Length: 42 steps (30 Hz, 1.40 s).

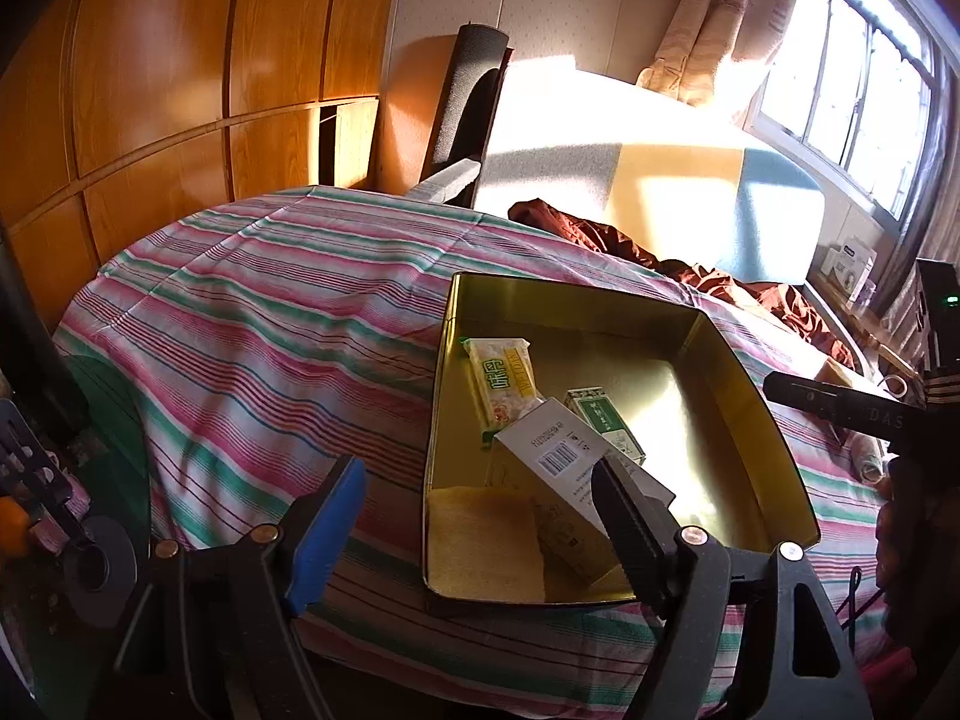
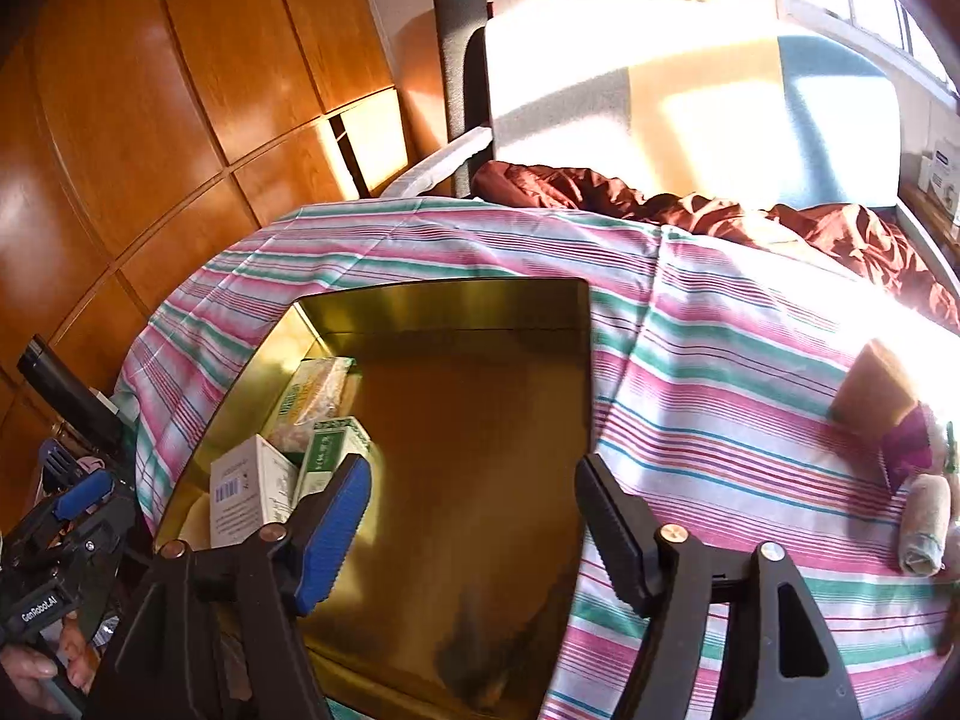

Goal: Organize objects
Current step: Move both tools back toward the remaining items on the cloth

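A gold metal tin [image 1: 750, 414] lies open on the striped bedspread [image 1: 252, 324]. Inside are a yellow snack packet [image 1: 501, 381], a white barcoded box [image 1: 558, 456], a green-and-white box [image 1: 606, 420] and a yellow sponge [image 1: 486, 540]. My left gripper [image 1: 480, 492] is open and empty over the tin's near left edge. My right gripper [image 2: 474, 486] is open and empty above the tin [image 2: 480, 420]. The white box [image 2: 246, 495], green box [image 2: 327, 450] and snack packet [image 2: 312, 390] sit at its left side.
On the bedspread to the right lie a tan sponge block [image 2: 876, 390], a magenta item [image 2: 909, 444] and a rolled cloth [image 2: 924, 528]. A maroon blanket [image 2: 720, 210] is bunched by the headboard [image 2: 690, 108]. Wooden wardrobes [image 1: 180, 90] stand on the left.
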Available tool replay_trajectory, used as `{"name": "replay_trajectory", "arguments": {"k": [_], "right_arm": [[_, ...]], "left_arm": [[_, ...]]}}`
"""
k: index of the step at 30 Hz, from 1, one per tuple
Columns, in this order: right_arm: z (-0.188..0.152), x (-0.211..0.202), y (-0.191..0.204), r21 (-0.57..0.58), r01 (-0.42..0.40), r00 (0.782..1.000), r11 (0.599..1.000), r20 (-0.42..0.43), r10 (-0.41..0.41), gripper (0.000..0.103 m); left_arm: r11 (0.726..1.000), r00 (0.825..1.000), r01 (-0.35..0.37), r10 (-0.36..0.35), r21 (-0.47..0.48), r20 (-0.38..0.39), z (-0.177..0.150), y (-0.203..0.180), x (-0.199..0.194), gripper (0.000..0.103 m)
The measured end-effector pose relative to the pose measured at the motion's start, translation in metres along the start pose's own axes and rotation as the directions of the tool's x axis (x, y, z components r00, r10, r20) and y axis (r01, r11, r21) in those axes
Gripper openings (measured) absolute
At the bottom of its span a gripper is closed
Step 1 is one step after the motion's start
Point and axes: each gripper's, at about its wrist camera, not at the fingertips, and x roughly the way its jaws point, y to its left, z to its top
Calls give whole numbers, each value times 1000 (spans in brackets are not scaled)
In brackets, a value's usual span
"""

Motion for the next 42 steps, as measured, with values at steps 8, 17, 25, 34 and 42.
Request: {"name": "replay_trajectory", "arguments": {"k": [8, 17, 25, 34, 42], "right_arm": [[-7, -33, -94, 123, 127, 992, 984, -12, -127, 79], [-20, -75, -231, 332, 335, 938, 882, -33, -344, 79], [-39, -100, -291, 553, 319, 915, 770, 33, -402, 79], [-47, -110, -300, 624, 243, 935, 742, 54, -352, 79], [-53, -117, -311, 673, 182, 945, 717, 82, -318, 79]], "left_arm": [[996, 999, 54, -53, 67, -10, 5, -35, 3, 79], [969, 987, 159, -158, 191, -21, 20, -103, 8, 81], [908, 962, 273, -266, 317, -65, 37, -192, 21, 87], [840, 934, 357, -327, 409, -144, 52, -303, 67, 90], [810, 915, 401, -335, 427, -225, 58, -373, 127, 91]]}}
